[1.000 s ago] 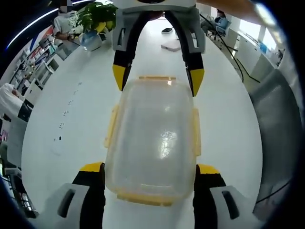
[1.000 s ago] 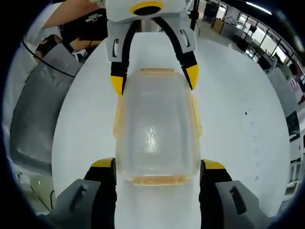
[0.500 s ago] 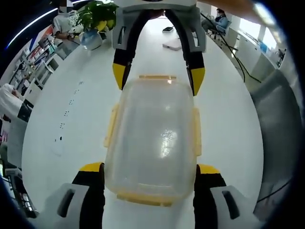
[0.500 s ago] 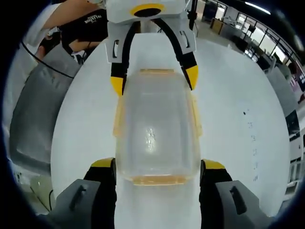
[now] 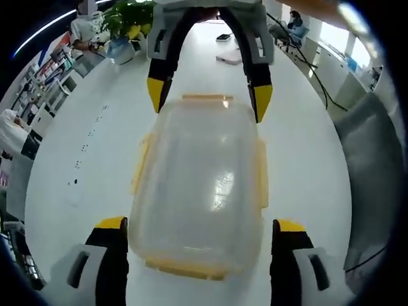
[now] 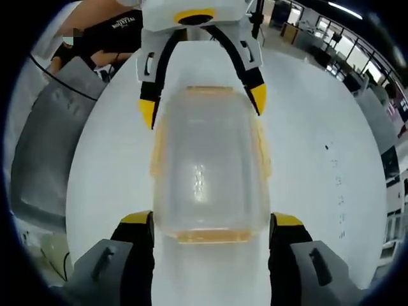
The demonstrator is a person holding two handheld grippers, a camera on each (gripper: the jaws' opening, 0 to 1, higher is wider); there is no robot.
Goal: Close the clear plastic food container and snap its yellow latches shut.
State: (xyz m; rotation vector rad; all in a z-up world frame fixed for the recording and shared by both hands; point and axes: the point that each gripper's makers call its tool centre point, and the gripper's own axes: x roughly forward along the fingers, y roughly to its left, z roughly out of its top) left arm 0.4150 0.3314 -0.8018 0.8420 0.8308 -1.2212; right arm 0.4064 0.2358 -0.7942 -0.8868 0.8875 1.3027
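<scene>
Here the left gripper (image 5: 197,226) is spread wide, its jaws flanking the near end of the clear container (image 5: 197,191) at frame centre, holding nothing; the right gripper (image 6: 210,220) straddles the opposite end likewise, jaws apart. The container's long axis runs between them on the white table (image 5: 95,146) (side latches (image 5: 261,175) look unsnapped)

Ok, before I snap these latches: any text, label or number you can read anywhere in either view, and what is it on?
White lettering on the person's dark shirt, right gripper view: too blurred to read.
Clear container: no label or print visible.
White table: small dark specks, not readable as text.
</scene>
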